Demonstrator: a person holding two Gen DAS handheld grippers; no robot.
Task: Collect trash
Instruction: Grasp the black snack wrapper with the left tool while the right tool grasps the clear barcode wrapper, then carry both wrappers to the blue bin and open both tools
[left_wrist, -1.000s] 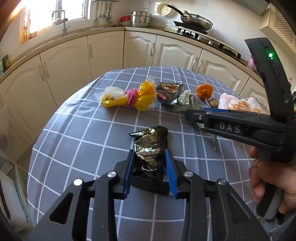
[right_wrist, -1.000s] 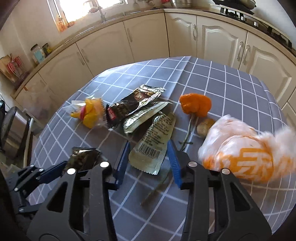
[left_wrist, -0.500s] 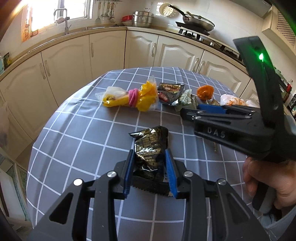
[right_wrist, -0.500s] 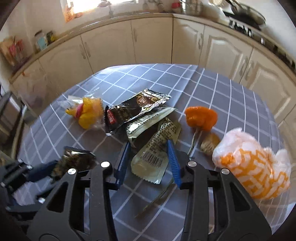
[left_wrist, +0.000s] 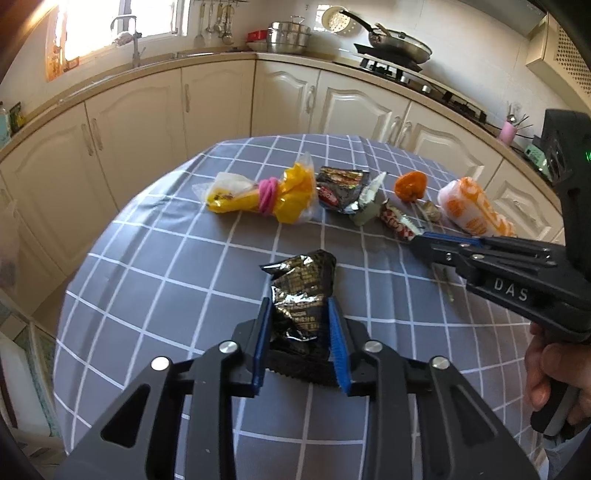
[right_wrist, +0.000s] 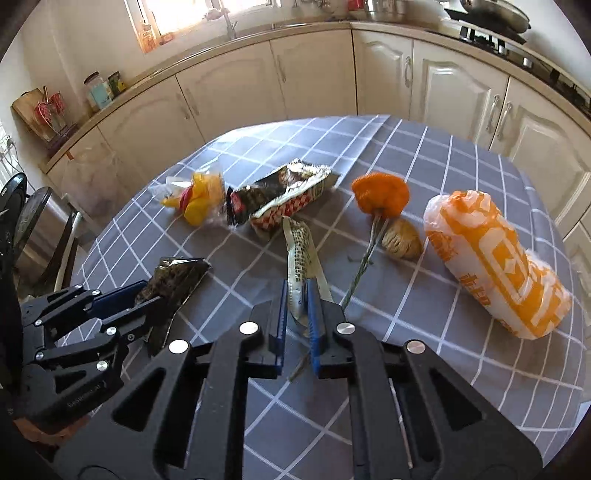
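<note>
A crumpled black-and-gold wrapper (left_wrist: 301, 280) lies on the grey checked tablecloth (left_wrist: 177, 266), and my left gripper (left_wrist: 298, 306) is shut on its near end. From the right wrist view that same gripper (right_wrist: 122, 295) and wrapper (right_wrist: 177, 273) sit at the left. My right gripper (right_wrist: 297, 286) is closing its jaws on a pale sachet with green print (right_wrist: 301, 243). The sachet stands on edge, pinched between the blue pads. In the left wrist view the right gripper (left_wrist: 419, 240) reaches in from the right, with a person's hand (left_wrist: 554, 373) on its handle.
More litter lies across the far half of the table: a yellow bag tied with a pink band (right_wrist: 199, 197), a black snack wrapper (right_wrist: 273, 192), an orange flower on a stem (right_wrist: 380, 194), a brown lump (right_wrist: 400, 240), an orange-and-white plastic bag (right_wrist: 495, 262). Cream cabinets (left_wrist: 218, 99) curve behind.
The right gripper's jaws have closed from wide apart onto the pale sachet, which now stands on edge instead of lying flat. The left gripper and its wrapper have not moved.
</note>
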